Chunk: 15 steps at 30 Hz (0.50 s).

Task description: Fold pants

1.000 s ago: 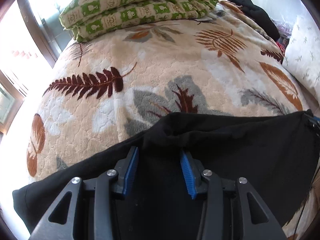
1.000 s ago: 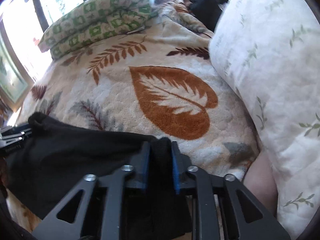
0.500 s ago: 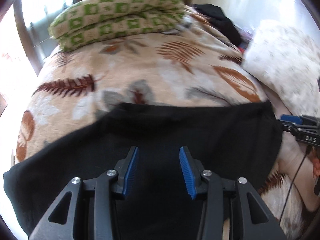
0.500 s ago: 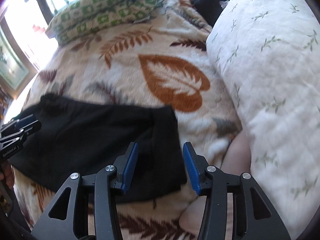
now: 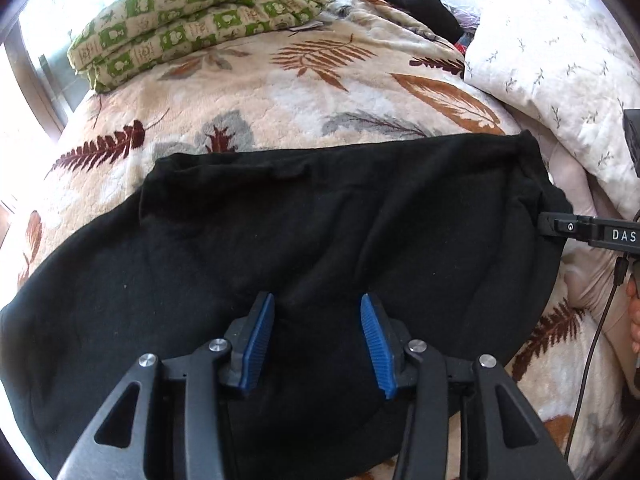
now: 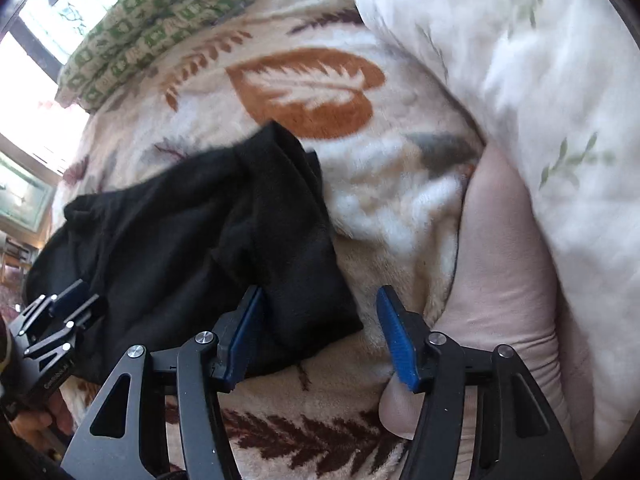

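On the leaf-print blanket, folded black pants lie released; left gripper and right gripper, its jaws just opening, stand empty; smooth wrinkles toward three o'clock next.

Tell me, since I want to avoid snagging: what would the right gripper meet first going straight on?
Probably the black pants' near corner on the leaf-print blanket, lying between the right gripper's open jaws; depth is uncertain.

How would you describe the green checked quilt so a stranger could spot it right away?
Start at the leaf-print blanket covering the bed and follow it to the far end by the window. The folded quilt lies there, the only green-and-cream checked fabric, unlike the white sprigged pillow or the black pants.
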Motion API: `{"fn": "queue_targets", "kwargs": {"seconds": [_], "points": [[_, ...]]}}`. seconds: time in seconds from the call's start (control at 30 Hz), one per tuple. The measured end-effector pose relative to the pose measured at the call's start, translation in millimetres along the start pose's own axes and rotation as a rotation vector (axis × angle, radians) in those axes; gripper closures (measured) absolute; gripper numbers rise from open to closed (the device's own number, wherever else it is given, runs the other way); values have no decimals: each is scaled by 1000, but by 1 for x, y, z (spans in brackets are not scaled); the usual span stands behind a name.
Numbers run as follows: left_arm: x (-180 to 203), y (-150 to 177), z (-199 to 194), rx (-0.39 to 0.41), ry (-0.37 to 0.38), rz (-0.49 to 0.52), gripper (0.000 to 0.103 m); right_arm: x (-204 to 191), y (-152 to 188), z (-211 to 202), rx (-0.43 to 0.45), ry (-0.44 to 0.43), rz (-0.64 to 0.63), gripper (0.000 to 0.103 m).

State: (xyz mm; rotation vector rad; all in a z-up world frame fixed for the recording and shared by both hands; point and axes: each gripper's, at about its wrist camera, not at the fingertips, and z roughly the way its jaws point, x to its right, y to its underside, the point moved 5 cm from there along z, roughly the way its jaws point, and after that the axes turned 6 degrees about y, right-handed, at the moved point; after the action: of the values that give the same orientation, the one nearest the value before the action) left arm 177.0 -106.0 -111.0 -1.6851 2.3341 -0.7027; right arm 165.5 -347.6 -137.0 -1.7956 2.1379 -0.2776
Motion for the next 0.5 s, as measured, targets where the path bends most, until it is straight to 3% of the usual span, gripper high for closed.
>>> {"fn": "queue_targets", "kwargs": {"seconds": [0.1,0.33,0.5], "points": [[1,1,-3,-6,9,-15,52,-1,-6,-10,24,-34,9,44],[12,-3,-15,6,59,-63,28,2,-14,-17,36,-81,27,37],[28,-8,-17,9,68,-38,27,13,-26,-21,46,-121,77,35]]}}
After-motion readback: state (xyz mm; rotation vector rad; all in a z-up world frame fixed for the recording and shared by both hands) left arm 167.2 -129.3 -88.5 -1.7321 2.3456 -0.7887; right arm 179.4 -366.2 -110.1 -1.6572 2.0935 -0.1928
